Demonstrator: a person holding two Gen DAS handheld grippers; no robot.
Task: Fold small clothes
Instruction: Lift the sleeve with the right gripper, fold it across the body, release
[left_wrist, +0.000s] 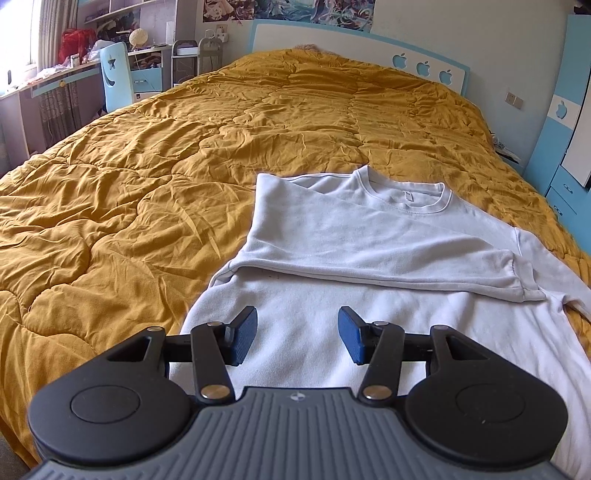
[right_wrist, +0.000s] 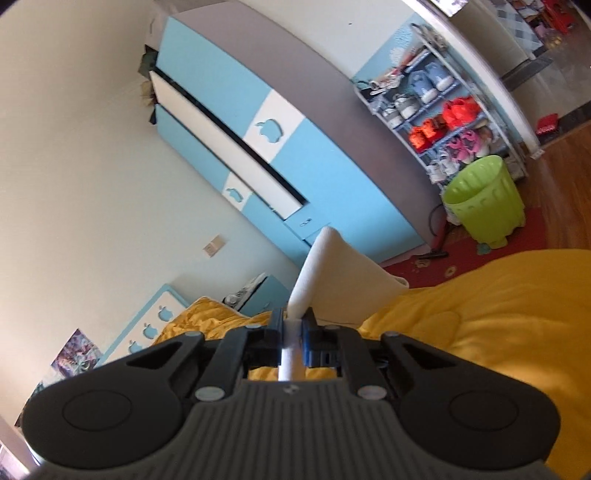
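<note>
White cotton shirt is spread on the mustard quilt, one sleeve already folded across. Right gripper is clamped on fabric poking toward 12 o'clock; left gripper is held apart. Best carried over taut and low.

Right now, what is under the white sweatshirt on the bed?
The white sweatshirt lies directly on the mustard quilt, with one sleeve folded across its front. Whatever lies beneath the sweatshirt's body is covered and cannot be seen.
</note>
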